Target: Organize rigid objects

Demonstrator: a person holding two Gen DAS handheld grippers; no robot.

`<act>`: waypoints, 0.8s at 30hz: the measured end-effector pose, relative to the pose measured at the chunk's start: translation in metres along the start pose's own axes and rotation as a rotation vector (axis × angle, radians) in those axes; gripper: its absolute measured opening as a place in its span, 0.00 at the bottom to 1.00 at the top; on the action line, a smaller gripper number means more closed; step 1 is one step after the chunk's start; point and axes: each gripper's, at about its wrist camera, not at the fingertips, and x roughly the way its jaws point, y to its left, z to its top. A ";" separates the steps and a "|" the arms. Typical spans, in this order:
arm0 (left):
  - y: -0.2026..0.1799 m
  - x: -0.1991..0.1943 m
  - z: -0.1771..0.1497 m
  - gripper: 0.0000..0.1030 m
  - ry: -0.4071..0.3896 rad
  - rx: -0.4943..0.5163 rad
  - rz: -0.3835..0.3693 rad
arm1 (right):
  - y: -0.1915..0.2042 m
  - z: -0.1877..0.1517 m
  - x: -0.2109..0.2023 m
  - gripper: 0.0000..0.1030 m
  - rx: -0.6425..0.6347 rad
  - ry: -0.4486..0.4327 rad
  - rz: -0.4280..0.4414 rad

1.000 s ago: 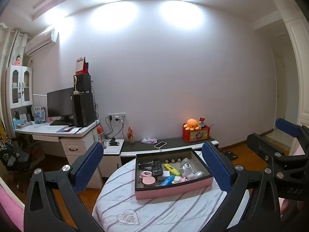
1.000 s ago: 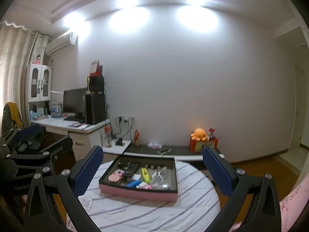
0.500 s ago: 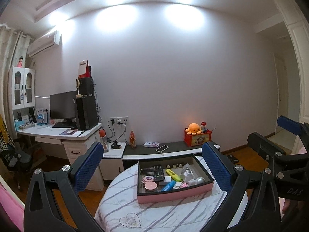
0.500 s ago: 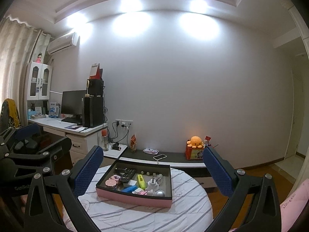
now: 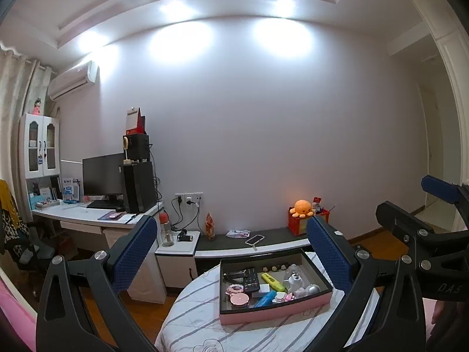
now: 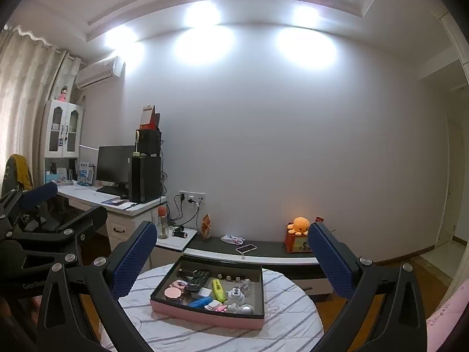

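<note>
Both tongs are held up in the air, each with its blue-padded fingers spread wide and nothing between them. The left gripper (image 5: 231,249) frames a round table (image 5: 199,319) covered with a white cloth with grey stripes; the right gripper (image 6: 231,252) frames the same table from the other side, and each tool shows at the edge of the other's view.

Just beyond the fingertips of both, on the table, sits a shallow rectangular tray (image 6: 205,318) with a pink outer wall and dark inside. It lies between the fingers of each gripper, lower than the pads, and touches neither. Inside it lie the rigid things: a round pink compact (image 6: 173,293) at the near left corner, a black remote control (image 6: 198,276) behind it, a yellow-green highlighter pen (image 6: 218,289) in the middle, a blue cylindrical item (image 6: 199,302) at the near wall, a white plug adapter (image 6: 236,293) to the right, and a silver ball (image 6: 245,309) at the near right corner. Small pink and white pieces lie by the blue item; what they are cannot be told.

Farther off, past the table, a low dark-topped bench (image 6: 263,249) runs along the wall, bearing a phone in a pale case (image 6: 246,248) and a red box with an orange plush octopus (image 6: 300,224) on it. Beyond the left fingers stands a white desk (image 6: 117,205) with a black monitor (image 6: 112,164) and black speakers.
</note>
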 end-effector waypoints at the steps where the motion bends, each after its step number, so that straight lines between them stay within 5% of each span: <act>1: 0.000 -0.001 -0.001 1.00 -0.006 0.001 0.006 | 0.000 0.000 0.000 1.00 0.000 -0.003 -0.001; 24: 0.009 0.004 -0.008 1.00 0.020 -0.024 0.004 | 0.010 -0.004 0.004 1.00 -0.010 -0.006 0.005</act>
